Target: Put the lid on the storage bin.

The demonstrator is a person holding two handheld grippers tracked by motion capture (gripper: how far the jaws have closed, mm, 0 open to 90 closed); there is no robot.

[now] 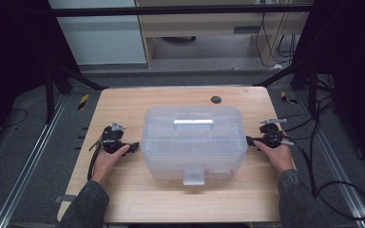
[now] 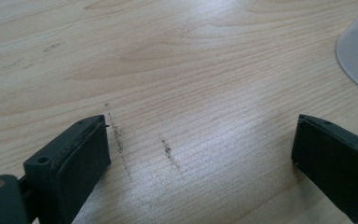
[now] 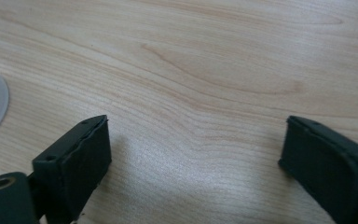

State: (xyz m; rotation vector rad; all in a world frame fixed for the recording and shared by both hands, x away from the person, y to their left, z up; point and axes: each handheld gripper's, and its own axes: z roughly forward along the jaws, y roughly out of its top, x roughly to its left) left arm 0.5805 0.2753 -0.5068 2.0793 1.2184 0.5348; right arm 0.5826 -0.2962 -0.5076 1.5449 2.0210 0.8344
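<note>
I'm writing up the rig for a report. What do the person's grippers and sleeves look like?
Both the left gripper and right gripper are black, each with two thick, blocky rectangular jaws. Black cables trail from them, and each carries a grey three-cornered plate on top. The sleeves are dark grey.

Translucent plastic box [image 1: 193, 142] (lid shut) sits mid-table.

Wooden table [image 1: 123, 199] under clear box [image 1: 193, 142]

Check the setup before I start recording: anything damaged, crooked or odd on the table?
Nothing serious. The clear plastic lidded storage box sits square and closed on the light wooden table. Only oddity: dark scuff marks between the open left claw's jaws.
</note>
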